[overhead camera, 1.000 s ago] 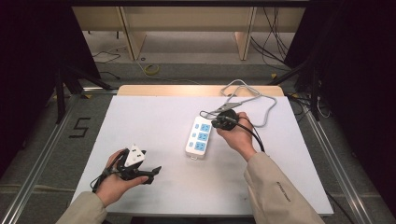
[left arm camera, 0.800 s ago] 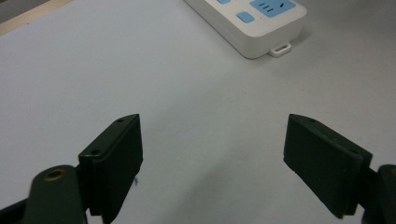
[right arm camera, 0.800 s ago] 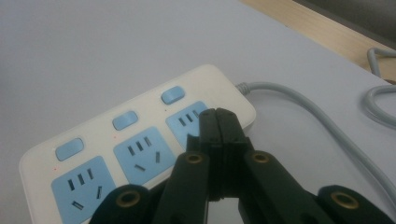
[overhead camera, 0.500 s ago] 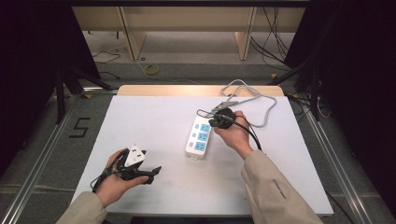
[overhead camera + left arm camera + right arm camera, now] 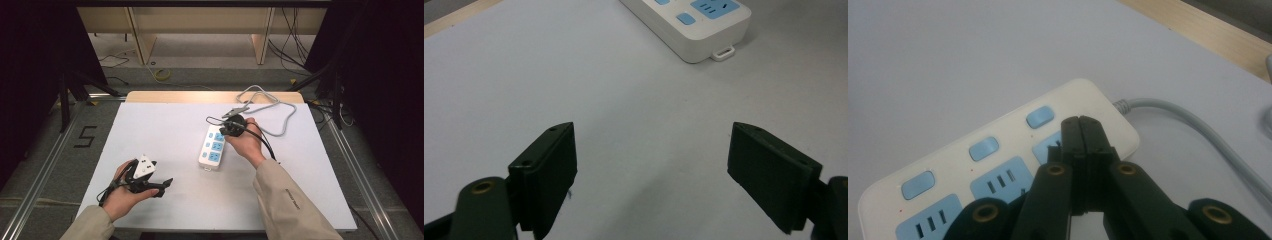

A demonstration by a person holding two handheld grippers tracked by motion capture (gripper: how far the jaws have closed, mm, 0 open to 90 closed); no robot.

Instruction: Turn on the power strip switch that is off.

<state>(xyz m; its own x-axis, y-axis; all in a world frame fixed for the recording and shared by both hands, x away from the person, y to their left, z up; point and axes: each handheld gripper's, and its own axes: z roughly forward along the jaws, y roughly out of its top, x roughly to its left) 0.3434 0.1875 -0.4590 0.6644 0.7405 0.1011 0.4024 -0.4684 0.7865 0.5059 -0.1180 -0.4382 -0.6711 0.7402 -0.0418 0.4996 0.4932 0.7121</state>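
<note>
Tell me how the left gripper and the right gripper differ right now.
The left gripper has its jaws wide apart with nothing between them; the right gripper has its jaws shut. The left gripper hangs over bare table, short of the power strip; the right gripper's tips are above the strip's cord end. Both have black jaws.

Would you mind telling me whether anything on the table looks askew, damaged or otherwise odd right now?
Nothing stands out. The white power strip lies flat on the table, undamaged, its grey cord looping loosely behind it. The right gripper, jaws shut, hovers over the strip's cord end; the left gripper rests open, apart from it.
</note>
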